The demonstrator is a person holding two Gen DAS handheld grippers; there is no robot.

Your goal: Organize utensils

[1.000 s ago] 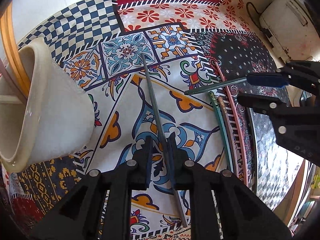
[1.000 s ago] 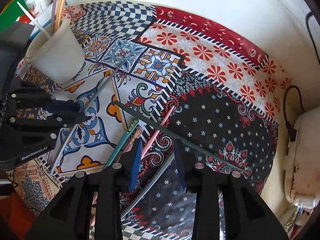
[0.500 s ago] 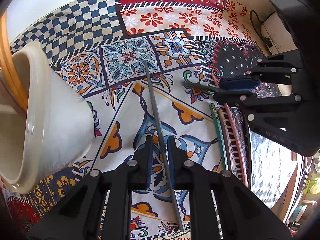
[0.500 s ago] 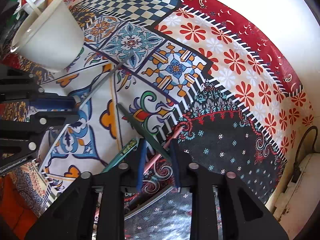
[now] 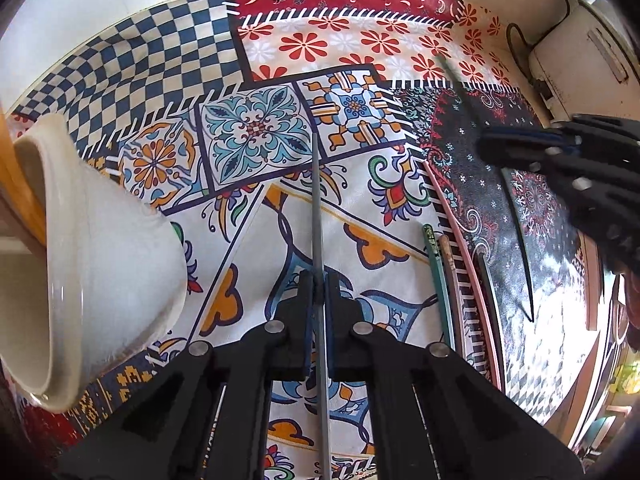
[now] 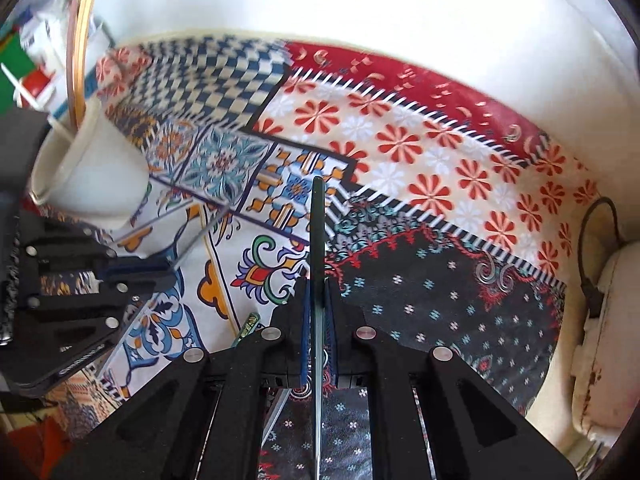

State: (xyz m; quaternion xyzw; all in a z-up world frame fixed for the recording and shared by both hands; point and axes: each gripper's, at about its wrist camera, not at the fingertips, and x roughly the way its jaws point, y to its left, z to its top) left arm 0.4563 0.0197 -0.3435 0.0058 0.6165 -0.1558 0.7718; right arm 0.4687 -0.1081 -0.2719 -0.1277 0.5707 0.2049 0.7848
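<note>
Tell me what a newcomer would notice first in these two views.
Probably the loud patchwork tablecloth, then one chopstick clamped in each gripper: a grey chopstick in the left gripper and a dark green chopstick in the right gripper. A white cup stands at the cloth's left edge.

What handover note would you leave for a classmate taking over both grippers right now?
Left gripper: shut on the grey chopstick.
Right gripper: shut on the dark green chopstick.
The white cup at the left already holds some sticks.
The teal chopstick, pink chopstick and others lie on the patterned tablecloth.
Left to do: probably cup both held chopsticks, then collect the rest.
</note>
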